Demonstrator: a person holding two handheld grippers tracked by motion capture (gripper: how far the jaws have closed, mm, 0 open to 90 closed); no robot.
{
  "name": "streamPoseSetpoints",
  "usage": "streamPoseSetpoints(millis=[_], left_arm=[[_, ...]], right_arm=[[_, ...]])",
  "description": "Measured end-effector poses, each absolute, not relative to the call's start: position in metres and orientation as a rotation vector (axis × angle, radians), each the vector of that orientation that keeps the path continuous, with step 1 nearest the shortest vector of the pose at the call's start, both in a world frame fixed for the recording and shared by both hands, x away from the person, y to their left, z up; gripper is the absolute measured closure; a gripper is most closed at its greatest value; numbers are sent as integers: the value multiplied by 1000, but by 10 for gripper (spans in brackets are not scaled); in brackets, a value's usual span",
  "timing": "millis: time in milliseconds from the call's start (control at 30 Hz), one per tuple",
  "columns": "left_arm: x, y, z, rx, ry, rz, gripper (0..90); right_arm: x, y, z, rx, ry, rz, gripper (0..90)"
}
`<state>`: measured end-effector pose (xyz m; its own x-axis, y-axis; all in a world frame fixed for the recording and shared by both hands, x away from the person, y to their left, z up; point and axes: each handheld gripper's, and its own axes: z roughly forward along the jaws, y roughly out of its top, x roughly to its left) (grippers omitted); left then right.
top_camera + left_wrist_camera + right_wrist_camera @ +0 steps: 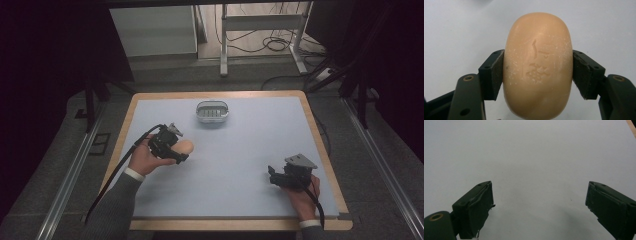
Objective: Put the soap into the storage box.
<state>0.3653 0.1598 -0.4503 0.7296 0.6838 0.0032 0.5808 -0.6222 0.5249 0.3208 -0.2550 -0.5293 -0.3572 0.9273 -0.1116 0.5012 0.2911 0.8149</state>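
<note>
Soap (538,66) sits clamped across its short middle in my left gripper (176,146), near side of the dish (212,111) and to its left, over the surface (240,165). It looks hard, smooth and waxy, so I judge it light but prone to slip; the flat flanks are the place to pinch. My right gripper (274,176), well apart, gapes wide and empty.

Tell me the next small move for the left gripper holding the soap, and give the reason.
Probably carry the soap bar forward and to the right toward the soap dish. The left gripper has both fingers pressed against the bar's sides, so the grasp looks done, and the dish sits empty at the far side of the table. The right gripper is open and holds nothing.
</note>
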Motion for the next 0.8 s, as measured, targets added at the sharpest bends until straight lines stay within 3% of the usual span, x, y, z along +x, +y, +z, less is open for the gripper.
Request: streamPoseSetpoints(millis=[800], left_arm=[[394, 164, -447, 2406, 995, 294, 325]], right_arm=[[321, -255, -529, 1274, 1969, 938, 77]])
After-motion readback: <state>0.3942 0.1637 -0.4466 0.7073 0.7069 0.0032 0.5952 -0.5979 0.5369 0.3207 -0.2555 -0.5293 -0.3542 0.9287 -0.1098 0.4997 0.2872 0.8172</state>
